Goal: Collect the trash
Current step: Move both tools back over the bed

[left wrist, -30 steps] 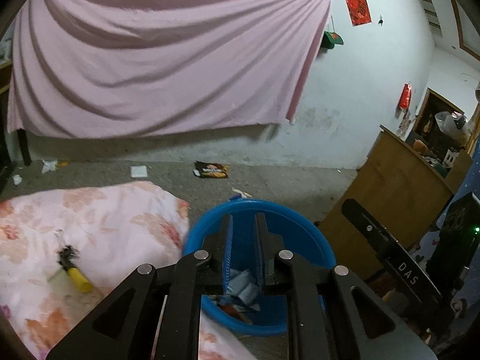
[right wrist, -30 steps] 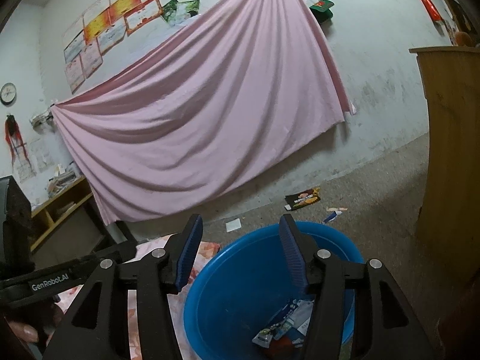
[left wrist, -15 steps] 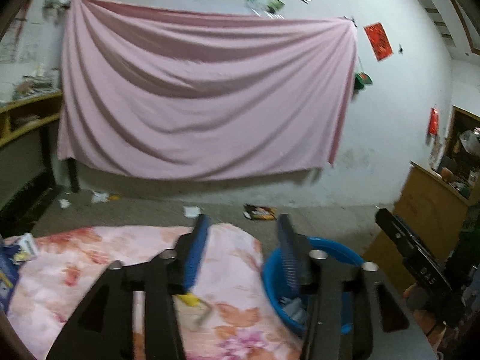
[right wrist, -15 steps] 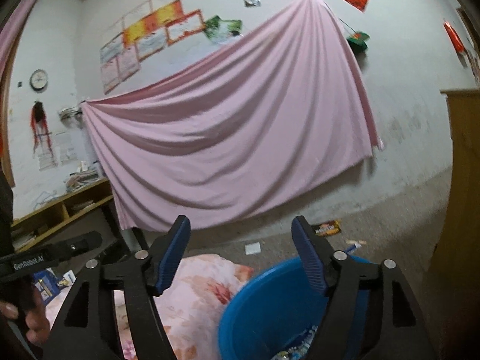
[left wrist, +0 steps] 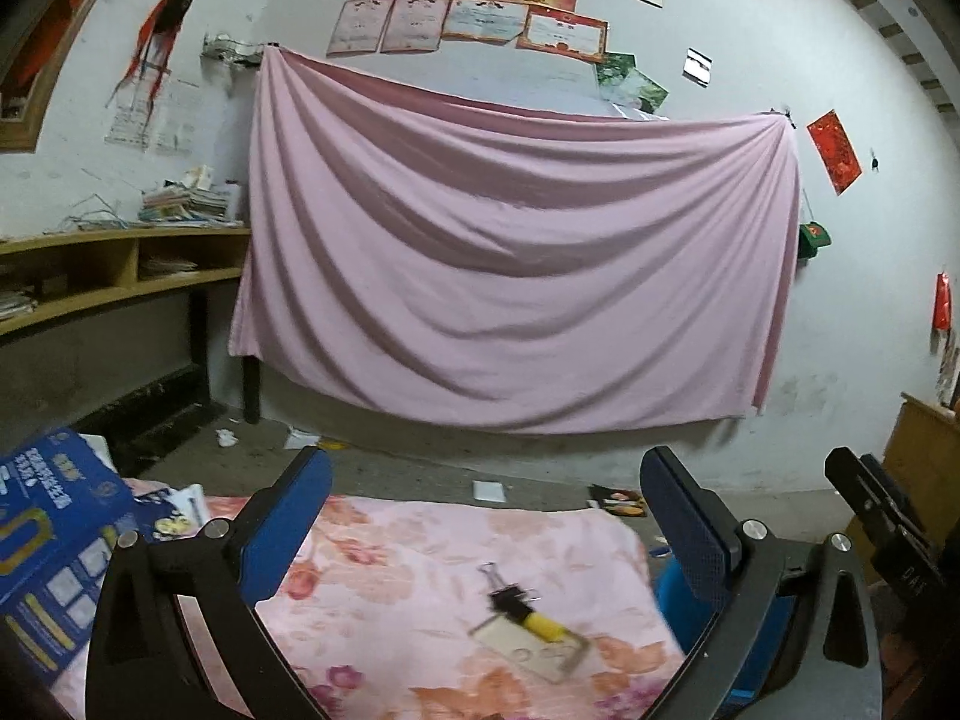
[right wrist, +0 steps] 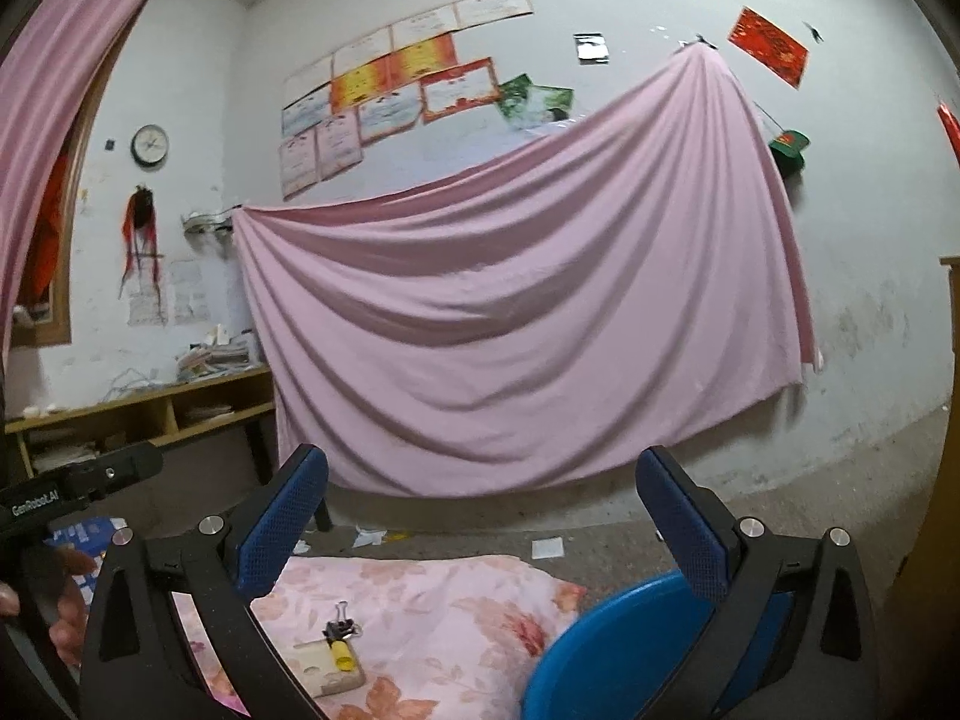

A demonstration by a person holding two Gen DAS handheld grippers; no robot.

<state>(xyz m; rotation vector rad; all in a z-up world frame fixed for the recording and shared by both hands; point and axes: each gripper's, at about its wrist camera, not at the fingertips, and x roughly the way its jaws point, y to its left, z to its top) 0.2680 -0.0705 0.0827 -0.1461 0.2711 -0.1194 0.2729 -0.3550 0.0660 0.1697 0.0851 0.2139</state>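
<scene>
Both hand-held grippers, left (left wrist: 486, 510) and right (right wrist: 480, 510), are opening empty; the round blue plastic basin (right wrist: 612, 648) waits, paper scraps (right wrist: 547, 547) litter the floor.

Floral bed cover (left wrist: 420, 570), binder clip (left wrist: 507, 591), yellow tube (left wrist: 543, 627), blue box (left wrist: 48, 546)

both wrist cams face pink sheet (left wrist: 510, 276), share floral bedding (right wrist: 432, 618).

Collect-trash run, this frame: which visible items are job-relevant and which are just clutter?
Job:
- round blue plastic basin, the trash container
- white paper scraps on the floor
- dark snack wrapper on the floor
- left gripper and right gripper, jaws opening, nothing between them

Lying about:
- black binder clip with yellow tube on a beige card
- blue printed box
- pink sheet on the wall
</scene>
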